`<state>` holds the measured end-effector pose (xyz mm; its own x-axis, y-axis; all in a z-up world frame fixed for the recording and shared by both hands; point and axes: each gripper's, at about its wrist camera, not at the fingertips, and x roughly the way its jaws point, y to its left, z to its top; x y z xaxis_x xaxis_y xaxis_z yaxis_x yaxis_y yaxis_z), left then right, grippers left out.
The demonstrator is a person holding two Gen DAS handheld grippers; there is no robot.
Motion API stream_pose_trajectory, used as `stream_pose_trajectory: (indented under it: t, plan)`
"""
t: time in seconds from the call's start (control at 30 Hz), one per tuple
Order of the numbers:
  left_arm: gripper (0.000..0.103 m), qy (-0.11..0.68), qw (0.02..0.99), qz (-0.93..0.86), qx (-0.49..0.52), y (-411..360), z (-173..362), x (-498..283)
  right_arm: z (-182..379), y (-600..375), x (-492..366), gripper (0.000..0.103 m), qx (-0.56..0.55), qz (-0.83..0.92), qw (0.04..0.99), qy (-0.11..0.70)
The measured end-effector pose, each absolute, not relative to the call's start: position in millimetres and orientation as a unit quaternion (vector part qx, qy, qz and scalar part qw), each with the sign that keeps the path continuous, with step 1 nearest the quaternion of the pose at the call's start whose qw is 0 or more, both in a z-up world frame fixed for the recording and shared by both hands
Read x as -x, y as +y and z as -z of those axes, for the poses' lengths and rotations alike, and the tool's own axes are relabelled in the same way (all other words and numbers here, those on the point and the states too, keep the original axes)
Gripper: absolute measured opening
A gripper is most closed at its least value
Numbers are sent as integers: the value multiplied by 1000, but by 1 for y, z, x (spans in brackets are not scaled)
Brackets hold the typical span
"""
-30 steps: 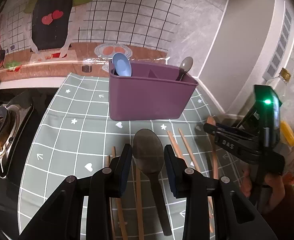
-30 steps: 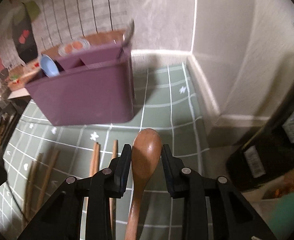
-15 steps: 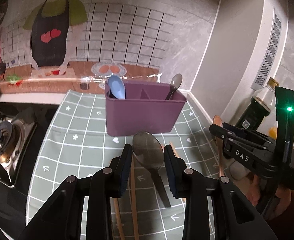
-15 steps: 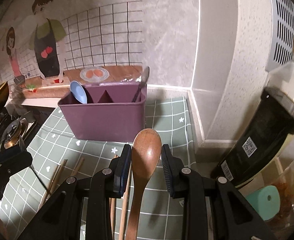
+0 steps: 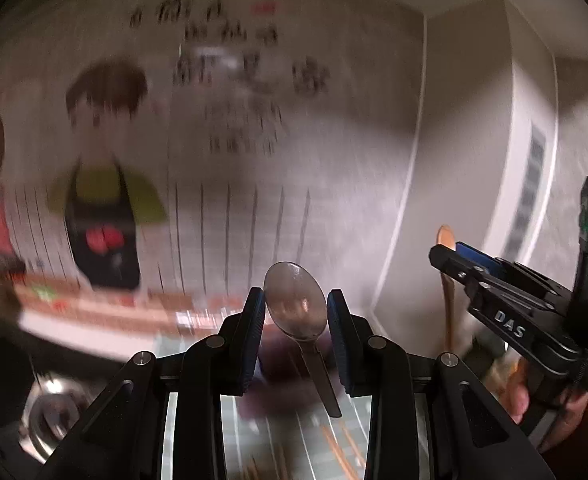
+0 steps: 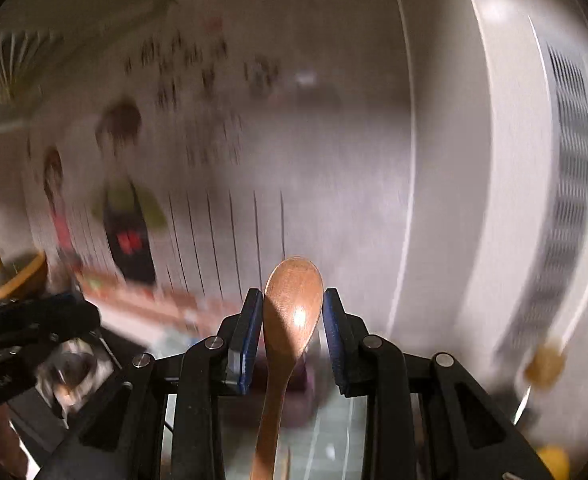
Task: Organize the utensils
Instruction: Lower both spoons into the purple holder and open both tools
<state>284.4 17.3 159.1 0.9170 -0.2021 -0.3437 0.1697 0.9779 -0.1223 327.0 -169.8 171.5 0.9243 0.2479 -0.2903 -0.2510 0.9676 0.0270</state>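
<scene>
- Left gripper (image 5: 295, 312) has a metal spoon (image 5: 295, 306) pinched by the bowl between its blue pads, handle hanging down over the blurry green mat (image 5: 294, 440).
- Right gripper (image 6: 292, 312) is clamped on a wooden spoon (image 6: 292, 308) the same way, bowl up.
- Both sit up in the open with bare wall (image 6: 333, 160) ahead.
- The white corner unit (image 6: 513, 160) crowds the right edge.
- Everything low down is too smeared to read.

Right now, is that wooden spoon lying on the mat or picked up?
Picked up. The right gripper is shut on the wooden spoon at its bowl, and the handle hangs free above the mat below.
</scene>
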Motion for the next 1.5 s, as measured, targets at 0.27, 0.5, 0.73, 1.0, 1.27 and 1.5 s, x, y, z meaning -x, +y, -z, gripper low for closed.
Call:
stream_pose_trajectory:
  t: [0.27, 0.5, 0.73, 1.0, 1.27, 1.5]
  plan:
    - [33, 173, 983, 63, 28, 32, -170, -338, -203, -142, -361, 28, 33, -116, 990, 70]
    - [33, 231, 971, 50, 32, 39, -117, -393, -148, -132, -420, 28, 22, -112, 986, 119]
    - [33, 280, 958, 54, 36, 36, -70, -423, -90, -122, -464, 28, 17, -111, 977, 180]
    - [33, 332, 938, 83, 49, 23, -32, -438, -42, -126, -490, 28, -4, -114, 963, 243]
    - [34, 359, 925, 108, 64, 13, -24, -433, -25, -134, -481, 29, -10, -139, 947, 289]
    - [34, 322, 939, 89, 87, 30, -54, -397, -36, -143, -445, 31, 13, -129, 952, 276]
